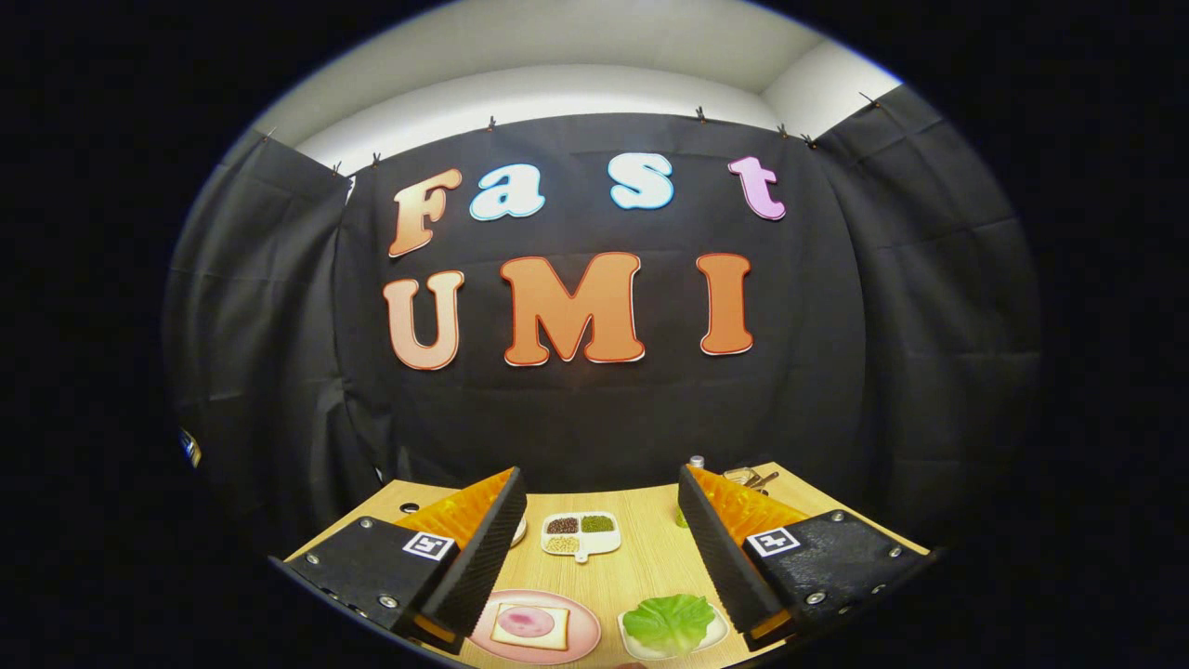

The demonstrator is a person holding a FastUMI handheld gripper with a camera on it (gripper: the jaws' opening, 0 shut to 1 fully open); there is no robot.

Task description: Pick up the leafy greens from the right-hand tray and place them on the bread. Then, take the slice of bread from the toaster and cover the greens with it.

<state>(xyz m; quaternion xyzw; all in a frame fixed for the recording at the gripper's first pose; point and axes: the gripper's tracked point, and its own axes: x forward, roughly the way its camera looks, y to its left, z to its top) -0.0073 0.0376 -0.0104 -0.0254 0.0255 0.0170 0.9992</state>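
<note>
My gripper (pixel 599 488) is open and held high above a wooden table (pixel 641 567), with nothing between its fingers. Below and between the fingers lies a pink plate (pixel 576 641) holding a slice of bread (pixel 527 625) topped with a pink round of meat. Just right of it, a bunch of leafy greens (pixel 671 623) rests on a small white tray (pixel 713 636), close beside the right finger (pixel 720 548). The toaster is hidden.
A white divided dish (pixel 581 535) with dark, green and pale grains sits farther back, in the middle of the table. Some small metal items (pixel 749 478) lie at the far right corner, behind the right finger. Black cloth walls enclose the table.
</note>
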